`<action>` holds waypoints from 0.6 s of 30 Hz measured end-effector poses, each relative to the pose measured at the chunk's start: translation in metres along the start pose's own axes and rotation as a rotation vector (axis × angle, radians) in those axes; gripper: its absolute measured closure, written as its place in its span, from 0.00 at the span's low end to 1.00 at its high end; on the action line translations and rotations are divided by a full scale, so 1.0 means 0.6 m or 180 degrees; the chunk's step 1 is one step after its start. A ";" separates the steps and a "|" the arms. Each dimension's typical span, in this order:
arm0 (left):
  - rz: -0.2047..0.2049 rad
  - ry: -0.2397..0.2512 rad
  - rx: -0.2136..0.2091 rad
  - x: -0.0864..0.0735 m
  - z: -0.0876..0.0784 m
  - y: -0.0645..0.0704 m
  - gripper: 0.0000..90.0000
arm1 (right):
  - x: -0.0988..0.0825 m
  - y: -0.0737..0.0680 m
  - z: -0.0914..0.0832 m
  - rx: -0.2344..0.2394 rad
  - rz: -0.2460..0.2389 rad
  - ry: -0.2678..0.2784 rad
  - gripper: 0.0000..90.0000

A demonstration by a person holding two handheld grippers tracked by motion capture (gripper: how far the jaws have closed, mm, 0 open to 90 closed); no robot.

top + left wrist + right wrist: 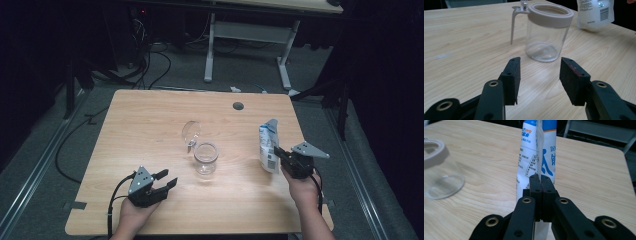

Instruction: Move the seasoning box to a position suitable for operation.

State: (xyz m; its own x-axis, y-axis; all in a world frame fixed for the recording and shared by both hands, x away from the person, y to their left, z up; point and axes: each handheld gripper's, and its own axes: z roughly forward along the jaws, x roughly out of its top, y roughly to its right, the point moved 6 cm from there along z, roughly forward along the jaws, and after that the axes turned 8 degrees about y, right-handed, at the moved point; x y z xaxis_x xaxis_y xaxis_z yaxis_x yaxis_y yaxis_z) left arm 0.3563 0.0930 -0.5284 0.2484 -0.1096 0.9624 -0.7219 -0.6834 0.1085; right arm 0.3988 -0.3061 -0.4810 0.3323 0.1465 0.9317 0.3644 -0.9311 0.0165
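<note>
White and blue, the pouch (269, 146) is standing at the right of the counter (150, 130), where our right gripper (281, 154) is pinching its edge between fully closed fingers (535, 192). We are holding our left gripper (167, 180) near the front left, its fingers (512, 77) spread fairly wide on nothing and pointing at the glass jar (206, 158) in the middle. Its hinged lid (190, 132) is already lying open behind it, so we judge that opening is done and pouring the pouch into the empty jar is left. Pale wood grain is covering the counter; dark floor, cables and another desk's legs (210, 47) are lying beyond.
</note>
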 end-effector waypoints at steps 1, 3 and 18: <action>-0.0011 0.0029 -0.0008 0.004 0.004 0.003 0.57 | 0.005 -0.003 -0.002 0.0038 -0.0004 -0.0028 1.00; -0.0006 0.0068 -0.0060 0.011 0.010 0.010 0.57 | 0.007 -0.006 -0.004 0.0052 0.0004 -0.0054 1.00; 0.0119 0.0050 -0.0198 -0.027 0.007 0.016 0.54 | 0.019 -0.043 -0.022 0.0242 0.0012 -0.0552 1.00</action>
State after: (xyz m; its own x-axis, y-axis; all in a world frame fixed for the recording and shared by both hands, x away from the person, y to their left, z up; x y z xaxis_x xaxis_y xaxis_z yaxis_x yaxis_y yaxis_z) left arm 0.3480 0.0855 -0.5439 0.2108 -0.1226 0.9698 -0.7692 -0.6330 0.0872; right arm 0.3813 -0.2849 -0.4662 0.4765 0.2047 0.8550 0.4254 -0.9048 -0.0204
